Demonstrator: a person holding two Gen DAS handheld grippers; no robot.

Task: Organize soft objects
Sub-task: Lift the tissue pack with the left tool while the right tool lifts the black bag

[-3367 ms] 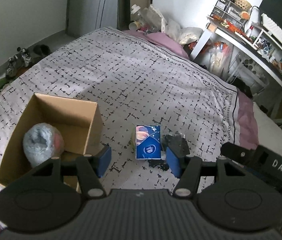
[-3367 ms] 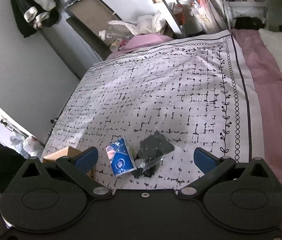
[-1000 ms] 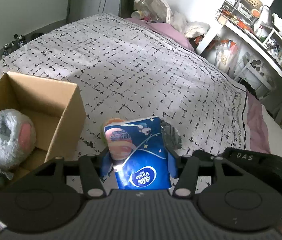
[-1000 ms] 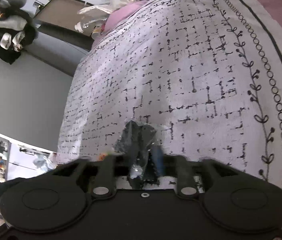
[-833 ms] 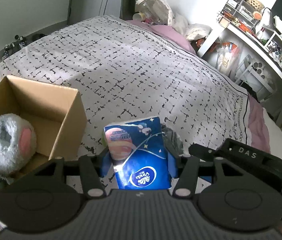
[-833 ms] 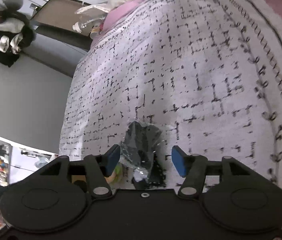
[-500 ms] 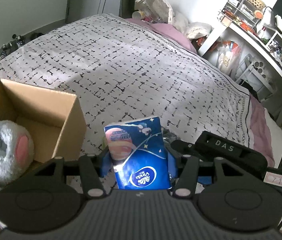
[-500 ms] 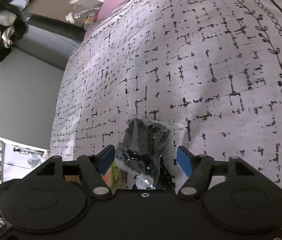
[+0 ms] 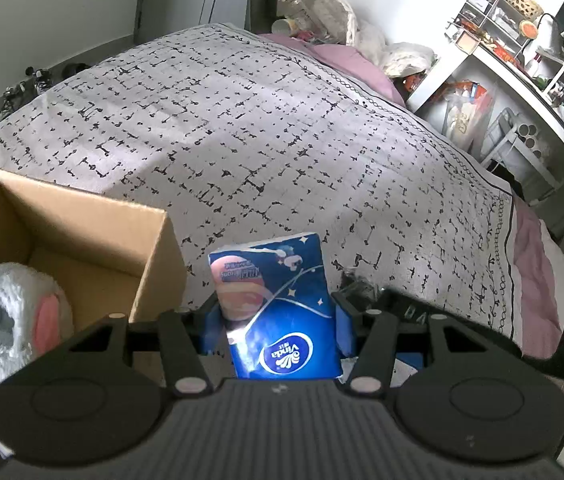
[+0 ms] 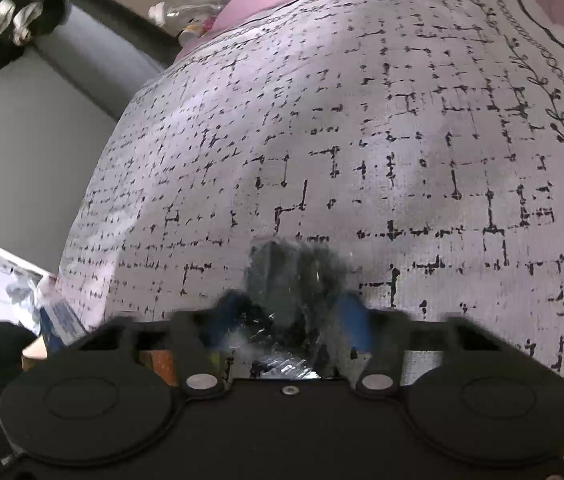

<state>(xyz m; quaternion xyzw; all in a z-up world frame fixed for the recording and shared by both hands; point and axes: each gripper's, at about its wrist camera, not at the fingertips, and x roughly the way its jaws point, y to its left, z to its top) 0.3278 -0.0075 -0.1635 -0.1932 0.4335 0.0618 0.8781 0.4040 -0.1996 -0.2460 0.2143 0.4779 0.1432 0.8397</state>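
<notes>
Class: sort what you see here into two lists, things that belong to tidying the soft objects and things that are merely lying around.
Belongs to the job:
blue tissue pack
black item in clear wrap
cardboard box
grey plush

Just lying about:
shoes
desk clutter
plastic bottles

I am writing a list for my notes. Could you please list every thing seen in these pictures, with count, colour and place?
tissue pack: 1, blue, in left gripper
black bag: 1, black in clear plastic, between right gripper fingers
box: 1, brown, on bed, left
plush: 1, grey and pink, in box
bed cover: 1, white with black marks
desk: 1, white, right of bed
left gripper: 1, black, blue pads
right gripper: 1, black, blue pads
</notes>
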